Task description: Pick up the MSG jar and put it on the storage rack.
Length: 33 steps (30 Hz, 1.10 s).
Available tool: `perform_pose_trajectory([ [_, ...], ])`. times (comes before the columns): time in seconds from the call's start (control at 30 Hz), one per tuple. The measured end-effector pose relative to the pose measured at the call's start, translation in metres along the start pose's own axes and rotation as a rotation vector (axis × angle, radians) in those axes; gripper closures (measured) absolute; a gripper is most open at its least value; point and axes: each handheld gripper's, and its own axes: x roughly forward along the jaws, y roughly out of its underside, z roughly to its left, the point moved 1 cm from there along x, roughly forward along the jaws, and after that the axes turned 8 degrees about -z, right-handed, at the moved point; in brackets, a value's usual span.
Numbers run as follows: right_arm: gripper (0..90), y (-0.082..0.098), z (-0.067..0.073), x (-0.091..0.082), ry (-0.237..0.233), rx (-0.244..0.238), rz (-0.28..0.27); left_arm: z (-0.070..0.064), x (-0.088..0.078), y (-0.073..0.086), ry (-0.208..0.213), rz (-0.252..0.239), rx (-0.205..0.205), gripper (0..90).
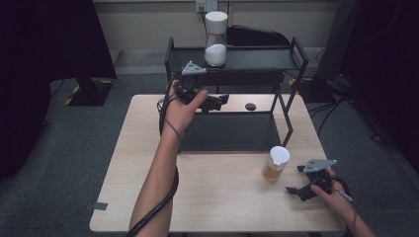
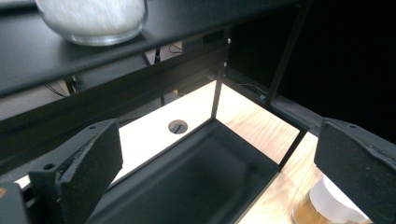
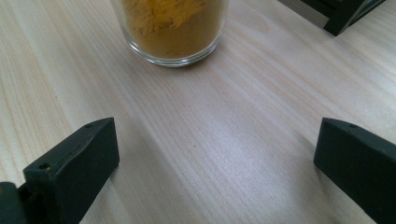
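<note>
I held the right gripper (image 1: 296, 190) wide open, low on the table (image 1: 217, 197), with the spice jar (image 1: 275, 163) just ahead; I judged a centred, level approach best. My left gripper (image 1: 225, 98) hung open by the rack (image 1: 232, 131).

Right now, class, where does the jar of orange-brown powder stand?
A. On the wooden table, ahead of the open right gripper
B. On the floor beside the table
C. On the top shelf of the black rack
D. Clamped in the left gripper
A: the jar of orange-brown powder stands on the wooden table, just ahead of the right gripper, whose jaws are spread with nothing between them.
</note>
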Motion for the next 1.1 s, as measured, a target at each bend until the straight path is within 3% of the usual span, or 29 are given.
perform_pose_trajectory([
  [1.1,0.0,0.0,0.0,0.0,0.0,0.0,0.001,0.009,0.015,0.091,0.047,0.07,-0.056,0.7],
])
